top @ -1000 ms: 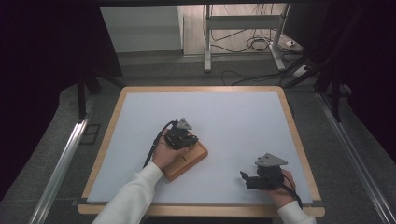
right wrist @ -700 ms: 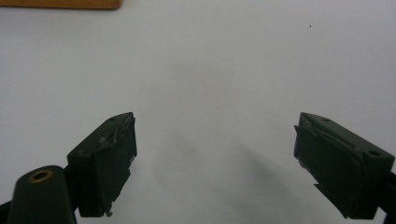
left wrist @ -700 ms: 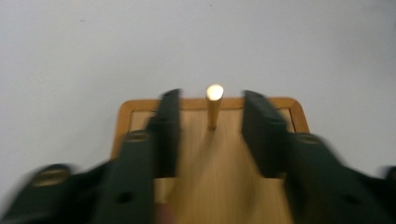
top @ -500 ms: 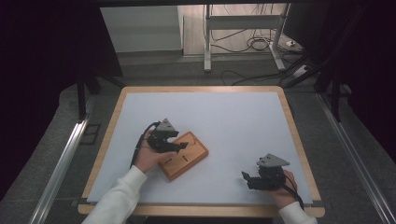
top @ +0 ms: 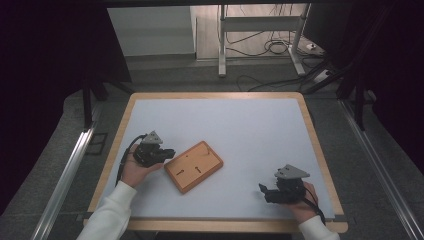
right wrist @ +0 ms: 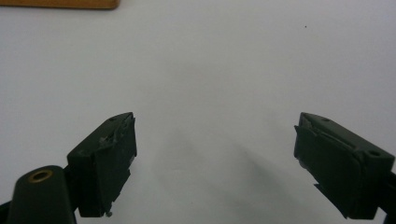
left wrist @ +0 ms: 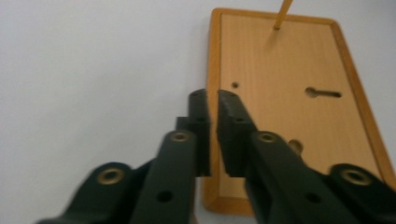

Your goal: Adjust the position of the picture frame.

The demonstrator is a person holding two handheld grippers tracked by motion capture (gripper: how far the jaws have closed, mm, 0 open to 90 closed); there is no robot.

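1. Nearest the person, the right gripper rests low on the tabletop, its jaws set wide apart with nothing between them. In the right gripper view only a corner of the wooden board shows far ahead of it, so this hand looks idle, well apart from the work.

2. The left gripper sits just beside the wooden board's near-left edge. Its jaws have just been closing and now stand together with only a thin slit between them, and nothing is held. In the left gripper view the tips hang over the board's rim.

3. Beyond those tips the board lies flat and askew, free of either gripper. It shows a keyhole slot, small holes, and a thin peg standing at the far end.

4. Judging from this, the board has been set down; what remains is unclear, perhaps nudging it square.
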